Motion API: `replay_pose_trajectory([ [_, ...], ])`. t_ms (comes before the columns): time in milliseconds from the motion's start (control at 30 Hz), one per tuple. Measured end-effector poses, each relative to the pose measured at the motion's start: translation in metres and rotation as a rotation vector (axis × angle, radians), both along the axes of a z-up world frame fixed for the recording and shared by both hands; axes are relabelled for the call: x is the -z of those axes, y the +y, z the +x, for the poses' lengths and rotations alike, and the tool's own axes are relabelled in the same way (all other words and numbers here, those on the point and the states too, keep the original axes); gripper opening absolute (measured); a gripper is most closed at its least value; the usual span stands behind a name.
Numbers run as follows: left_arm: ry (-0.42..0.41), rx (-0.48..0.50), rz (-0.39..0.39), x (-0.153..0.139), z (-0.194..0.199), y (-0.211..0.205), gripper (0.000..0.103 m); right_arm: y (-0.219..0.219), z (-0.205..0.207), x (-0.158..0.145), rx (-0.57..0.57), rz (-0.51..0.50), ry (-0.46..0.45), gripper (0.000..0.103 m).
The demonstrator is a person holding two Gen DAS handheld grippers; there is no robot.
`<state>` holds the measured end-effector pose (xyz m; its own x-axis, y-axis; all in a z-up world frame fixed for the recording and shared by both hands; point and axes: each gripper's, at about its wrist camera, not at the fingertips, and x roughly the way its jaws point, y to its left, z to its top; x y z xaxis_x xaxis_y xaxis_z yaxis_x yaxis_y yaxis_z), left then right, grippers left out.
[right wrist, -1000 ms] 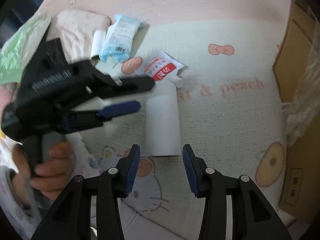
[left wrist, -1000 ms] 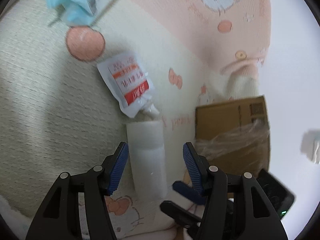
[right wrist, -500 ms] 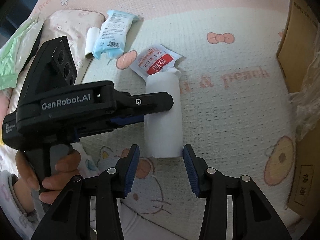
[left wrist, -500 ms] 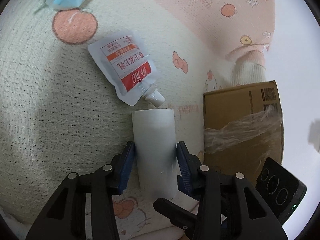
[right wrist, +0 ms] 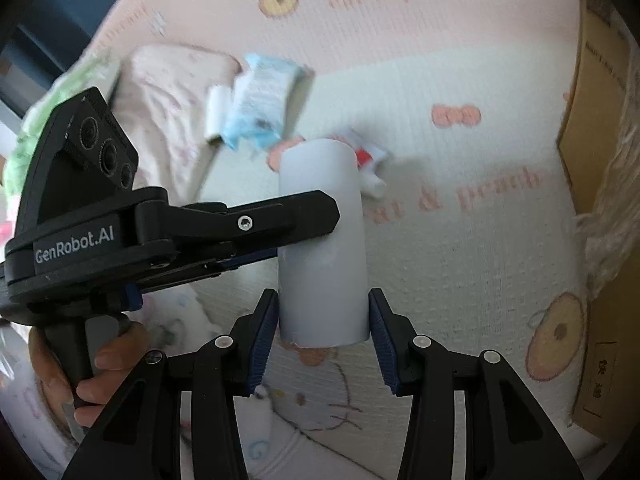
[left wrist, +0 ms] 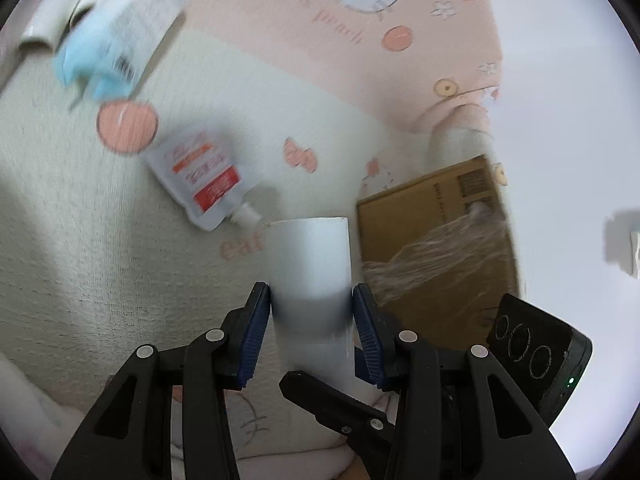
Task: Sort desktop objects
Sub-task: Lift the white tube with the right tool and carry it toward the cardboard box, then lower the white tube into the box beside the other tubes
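Roll (left wrist: pixel 310 264), white tube, is the item in hand.

Left wrist view:
- A second ago the left gripper (left wrist: pixel 311 334) stood wide around the roll as it lay flat on the mat (left wrist: pixel 80 240). Now both blue pads press its sides, jaws about two-thirds apart; the roll is gripped.
- Its far end rides at 12 o'clock from the fingers, over the "eat" print, and the pouch (left wrist: pixel 202 182) it nearly touched half a second ago now sits apart at 10 o'clock. The roll looks lifted off the mat.
- Judgement: pick-up done, carry comes next.
- Edges: box (left wrist: pixel 436 240) with crumpled film just beside at 2 o'clock; the mat's edge runs behind it. Blue pack (left wrist: pixel 112 48) well off at 10 o'clock. Open mat from 9 to 11 o'clock.

Right wrist view:
- Left gripper (right wrist: pixel 308 216) crosses from 9 o'clock and clamps the roll (right wrist: pixel 322 240) mid-length; a hand (right wrist: pixel 92 364) holds its grip at 8 o'clock.
- Right gripper (right wrist: pixel 322 332) frames the roll's near end, half open. The left pad looks to touch; the right shows a thin gap. No firm hold that I can tell, and the opening matches a second ago.
- Roll now hides part of the pouch (right wrist: pixel 366 160), which fits a lift.
- Edges: box wall (right wrist: pixel 580 120) along 2 to 4 o'clock; cloth (right wrist: pixel 168 92) and blue pack (right wrist: pixel 264 100) at 11 o'clock. Clear mat (right wrist: pixel 460 260) at 3 o'clock, short of the box.
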<state>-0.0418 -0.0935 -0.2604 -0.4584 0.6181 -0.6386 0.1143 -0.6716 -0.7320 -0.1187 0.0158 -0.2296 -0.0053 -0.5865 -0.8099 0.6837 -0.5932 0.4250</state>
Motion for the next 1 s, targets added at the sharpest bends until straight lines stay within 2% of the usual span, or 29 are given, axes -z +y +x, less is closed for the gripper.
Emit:
replay_pose_trajectory([
  [67,0.035,0.005,-0.006,-0.017,0.003,0.003,0.047,0.004,0.002,-0.012,-0.003,-0.039,0.026,0.043],
  [233,0.116,0.032,-0.080,-0.058,0.012,0.016,0.047,0.017,0.010,-0.042,-0.007,-0.107,0.092,0.043],
  [400,0.187,0.058,-0.117,-0.093,0.020,0.031,0.047,0.030,0.025,-0.072,0.014,-0.131,0.258,0.041],
  [733,0.292,0.129,-0.184,-0.143,0.025,0.076,0.047,0.067,0.024,-0.110,0.099,-0.207,0.287,0.041],
  [1000,0.343,0.189,-0.224,-0.164,0.014,0.113,0.047,0.097,0.006,-0.131,0.144,-0.220,0.307,0.041],
])
